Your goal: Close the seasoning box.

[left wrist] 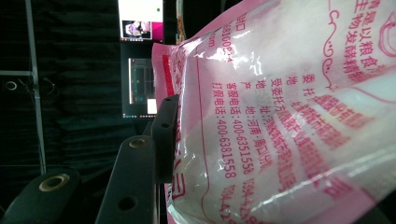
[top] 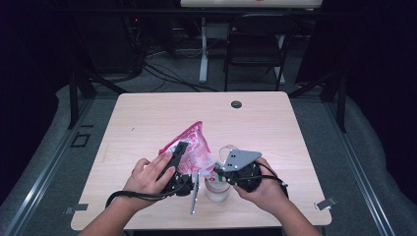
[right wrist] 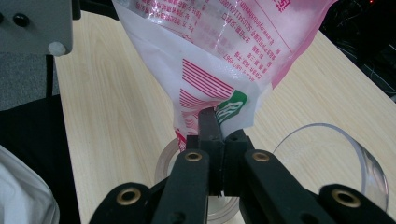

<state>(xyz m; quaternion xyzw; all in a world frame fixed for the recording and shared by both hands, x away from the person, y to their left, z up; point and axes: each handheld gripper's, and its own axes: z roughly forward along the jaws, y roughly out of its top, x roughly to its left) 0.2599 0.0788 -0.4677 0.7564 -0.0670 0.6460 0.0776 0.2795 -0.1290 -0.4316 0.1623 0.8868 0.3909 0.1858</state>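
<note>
While both hand-held grippers pinch crinkly glossy pink plastic bag [top: 193,146], round clear jar [top: 217,189] stands below.

Glossy, crinkled pink-and-clear plastic bag [right wrist: 224,51] with printed film pinched between matt black plastic jaws, smooth clear plastic cup [right wrist: 336,163] just beside the right jaws, pale matt wood-grain table [top: 147,123] beneath, dull grey metal plate [top: 238,160] above the right jaws

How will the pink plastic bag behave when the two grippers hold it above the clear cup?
The pink plastic bag is probably floppy: its film wrinkles and folds where the right gripper pinches a corner. Its glossy surface may be slippery. The white filling seems loose, so it could shift suddenly toward the clear cup.
</note>
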